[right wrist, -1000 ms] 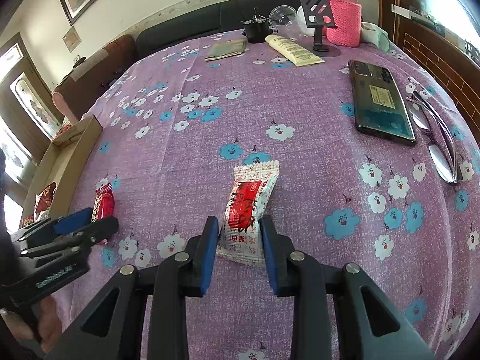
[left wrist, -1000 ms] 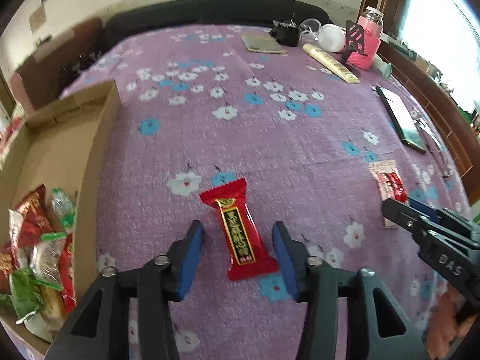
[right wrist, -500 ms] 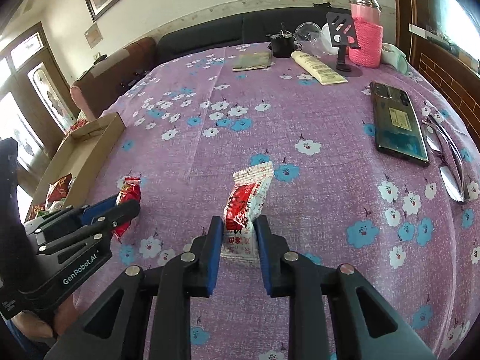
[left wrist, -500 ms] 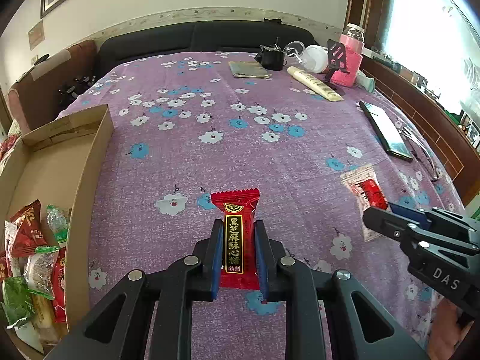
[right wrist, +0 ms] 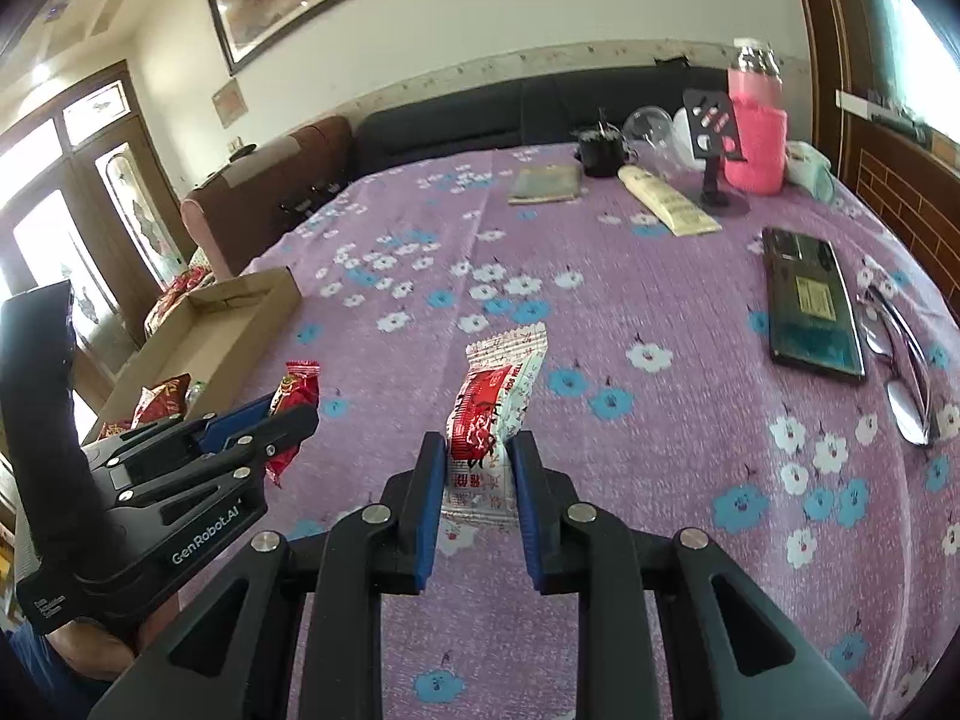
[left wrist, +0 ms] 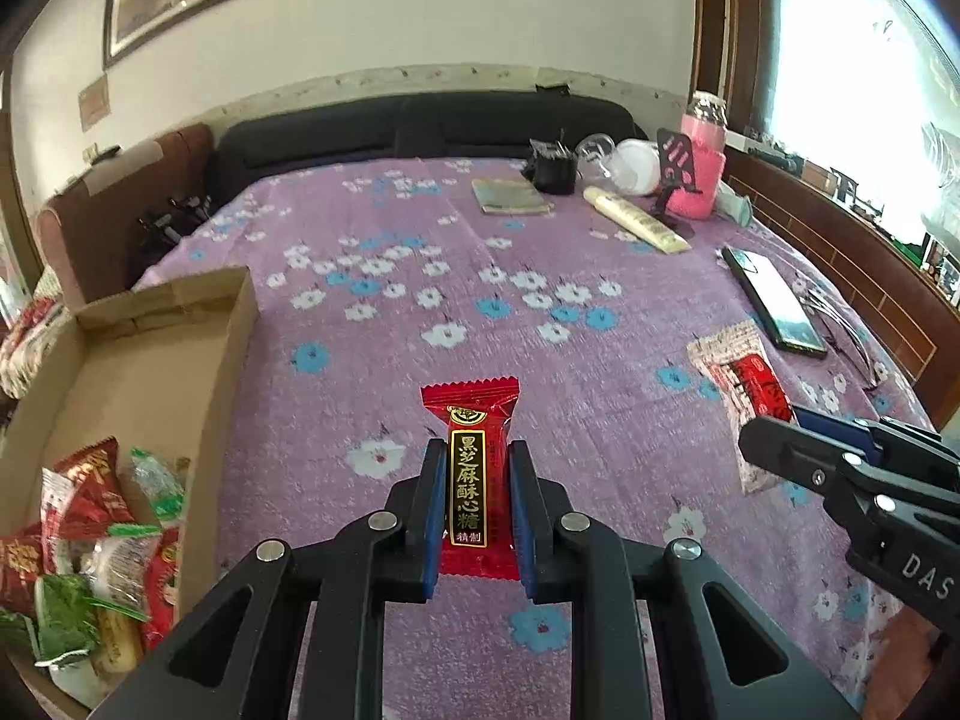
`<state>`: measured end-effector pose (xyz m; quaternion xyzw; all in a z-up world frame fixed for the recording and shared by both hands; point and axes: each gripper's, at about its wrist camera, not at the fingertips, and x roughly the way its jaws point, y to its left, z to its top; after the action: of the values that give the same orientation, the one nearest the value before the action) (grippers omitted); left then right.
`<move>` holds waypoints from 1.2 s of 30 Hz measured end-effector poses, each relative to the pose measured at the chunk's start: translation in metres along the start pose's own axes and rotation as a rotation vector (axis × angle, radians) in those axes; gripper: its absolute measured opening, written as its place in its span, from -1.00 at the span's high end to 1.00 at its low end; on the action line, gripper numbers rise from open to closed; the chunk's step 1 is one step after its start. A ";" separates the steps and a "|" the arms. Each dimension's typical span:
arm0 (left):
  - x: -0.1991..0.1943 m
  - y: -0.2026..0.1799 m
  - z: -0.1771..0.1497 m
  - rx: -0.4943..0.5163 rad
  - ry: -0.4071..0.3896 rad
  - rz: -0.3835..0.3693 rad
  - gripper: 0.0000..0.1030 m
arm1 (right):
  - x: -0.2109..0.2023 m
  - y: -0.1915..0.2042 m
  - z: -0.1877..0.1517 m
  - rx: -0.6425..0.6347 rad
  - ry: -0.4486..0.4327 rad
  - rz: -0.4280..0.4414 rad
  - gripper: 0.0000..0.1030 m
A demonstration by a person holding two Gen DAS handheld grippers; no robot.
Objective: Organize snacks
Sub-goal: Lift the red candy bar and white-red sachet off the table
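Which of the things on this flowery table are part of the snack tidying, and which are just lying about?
Part of the job:
- red candy, held by the left gripper
- white-and-red snack packet, held by the right gripper
- cardboard box with snacks inside

Just lying about:
- phone
- glasses
- pink bottle
- cream tube
- booklet

glossy foil red candy wrapper point(left wrist: 478, 468), matt woven floral tablecloth point(left wrist: 540, 276), plain brown cardboard box point(left wrist: 150, 360).

Left gripper point(left wrist: 473, 489) and right gripper point(right wrist: 478, 477) both point downward, jaws clamped, side by side.
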<state>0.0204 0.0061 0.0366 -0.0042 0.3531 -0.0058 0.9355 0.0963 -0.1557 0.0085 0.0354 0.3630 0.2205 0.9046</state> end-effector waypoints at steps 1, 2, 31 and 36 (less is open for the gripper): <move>-0.002 0.000 0.000 0.004 -0.016 0.015 0.63 | 0.000 0.001 0.000 -0.007 -0.004 -0.001 0.58; -0.004 0.000 0.001 0.008 -0.030 0.026 0.62 | 0.000 0.003 0.000 -0.015 -0.008 -0.002 0.58; -0.011 -0.004 0.001 0.057 -0.124 0.134 0.62 | -0.004 0.005 -0.001 -0.029 -0.029 0.020 0.58; -0.010 -0.004 0.001 0.055 -0.120 0.134 0.62 | -0.004 0.005 0.000 -0.022 -0.027 0.026 0.58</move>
<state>0.0138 0.0021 0.0438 0.0446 0.2959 0.0474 0.9530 0.0918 -0.1533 0.0117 0.0331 0.3477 0.2358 0.9069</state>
